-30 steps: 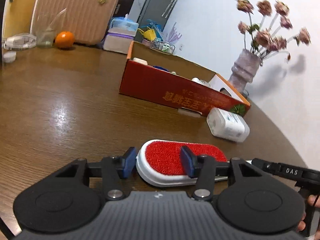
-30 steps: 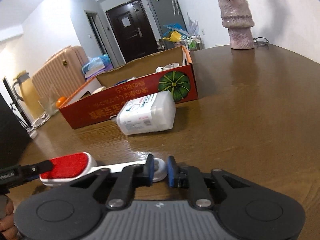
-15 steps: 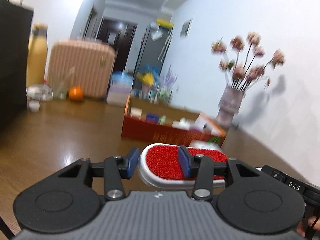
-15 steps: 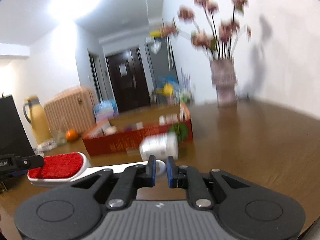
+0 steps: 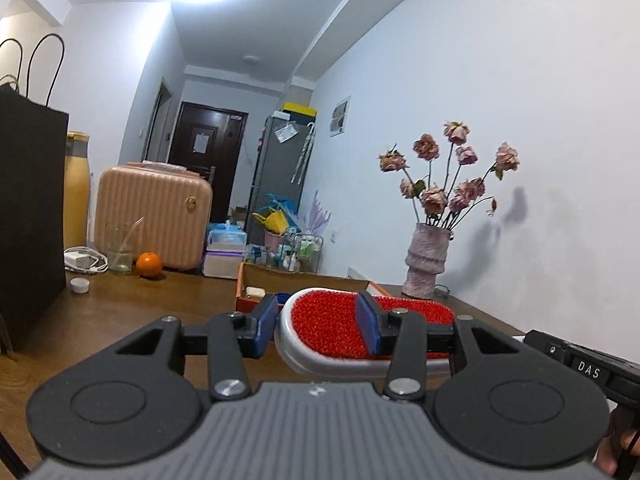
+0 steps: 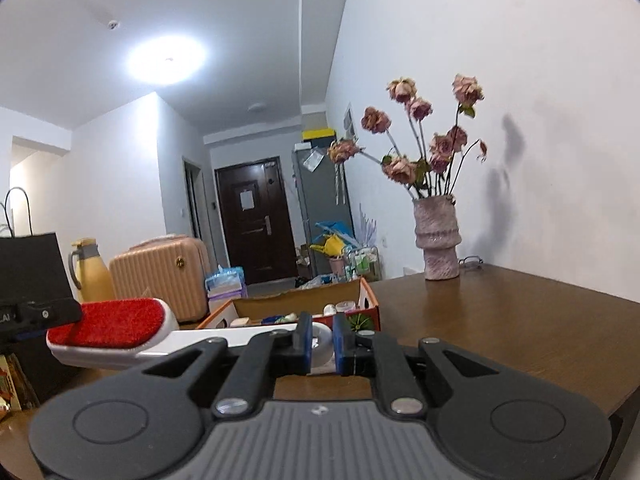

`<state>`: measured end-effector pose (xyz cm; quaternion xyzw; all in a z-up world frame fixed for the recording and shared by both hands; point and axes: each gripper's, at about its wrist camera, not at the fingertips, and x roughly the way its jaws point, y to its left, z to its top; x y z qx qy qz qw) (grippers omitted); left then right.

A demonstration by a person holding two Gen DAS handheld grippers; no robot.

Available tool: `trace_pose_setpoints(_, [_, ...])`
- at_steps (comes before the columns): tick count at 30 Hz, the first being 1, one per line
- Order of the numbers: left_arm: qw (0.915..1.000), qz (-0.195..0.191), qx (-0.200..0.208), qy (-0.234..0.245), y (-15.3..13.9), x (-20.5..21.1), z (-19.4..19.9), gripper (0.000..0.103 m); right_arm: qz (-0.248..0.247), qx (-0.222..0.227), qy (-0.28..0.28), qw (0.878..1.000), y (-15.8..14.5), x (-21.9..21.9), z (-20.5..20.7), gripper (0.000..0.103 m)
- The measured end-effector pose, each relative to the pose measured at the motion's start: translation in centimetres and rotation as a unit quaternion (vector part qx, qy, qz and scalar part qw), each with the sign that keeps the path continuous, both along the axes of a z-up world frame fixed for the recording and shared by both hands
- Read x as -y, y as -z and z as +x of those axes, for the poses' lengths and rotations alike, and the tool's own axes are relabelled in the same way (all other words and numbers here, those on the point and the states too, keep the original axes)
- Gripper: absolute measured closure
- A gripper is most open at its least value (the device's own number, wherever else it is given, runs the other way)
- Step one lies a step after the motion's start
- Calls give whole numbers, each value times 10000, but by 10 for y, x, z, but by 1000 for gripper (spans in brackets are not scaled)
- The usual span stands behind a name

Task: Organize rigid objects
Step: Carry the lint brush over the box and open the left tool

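A white lint brush with a red pad [image 5: 332, 326] is held in the air between both grippers. My left gripper [image 5: 318, 326] is shut on the brush's red head. My right gripper [image 6: 320, 340] is shut on the round end of its white handle [image 6: 320, 342]; the red head [image 6: 108, 322] shows at the left of the right wrist view. The red cardboard box [image 6: 360, 300] with several small items stands on the wooden table [image 6: 500, 320] beyond the brush, and also shows in the left wrist view [image 5: 256, 280].
A pink vase of dried roses [image 5: 426, 260] stands at the table's far right by the wall. A black paper bag [image 5: 28, 220], a glass [image 5: 118, 248], an orange [image 5: 149, 265], a charger and a white cap lie at the left. A pink suitcase [image 5: 156, 216] stands behind.
Both grippers have lifted the brush off the table and tilted up, so the views now look level across the room. The white bottle by the box is out of sight.
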<state>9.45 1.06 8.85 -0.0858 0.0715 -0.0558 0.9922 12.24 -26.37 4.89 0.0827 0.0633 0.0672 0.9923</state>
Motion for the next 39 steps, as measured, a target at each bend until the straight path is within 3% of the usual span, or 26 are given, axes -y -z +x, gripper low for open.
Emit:
trace_pose_setpoints(6, [10000, 51, 33, 27, -1, -4, 8, 60, -9, -13, 22, 10000, 1, -5, 3, 92])
trace_pose_setpoints(11, [9998, -42, -184, 86, -2, -15, 45, 60, 13, -99, -33, 9999, -4, -9, 36, 92])
trace_pose_setpoints(16, [9997, 9, -172, 160, -18, -23, 110, 60, 43, -151, -155, 9998, -18, -11, 96, 92])
trace_pose_setpoints(23, [9989, 257, -271, 273, -31, -23, 217, 61, 152, -493, -194, 9985, -27, -11, 211, 92])
trace_pose_setpoints(31, [9935, 123, -1035, 459, -16, -29, 335, 62, 253, -1210, -346, 9917, -26, -2, 329, 92])
trace_pose_setpoints(35, [9861, 110, -1580, 504, 13, -35, 373, 62, 274, -1814, -428, 9821, -2, -3, 374, 92])
trace_pose_setpoints(39, [9749, 191, -2139, 587, 43, -40, 393, 62, -17, -2261, -431, 9732, 27, -12, 393, 92])
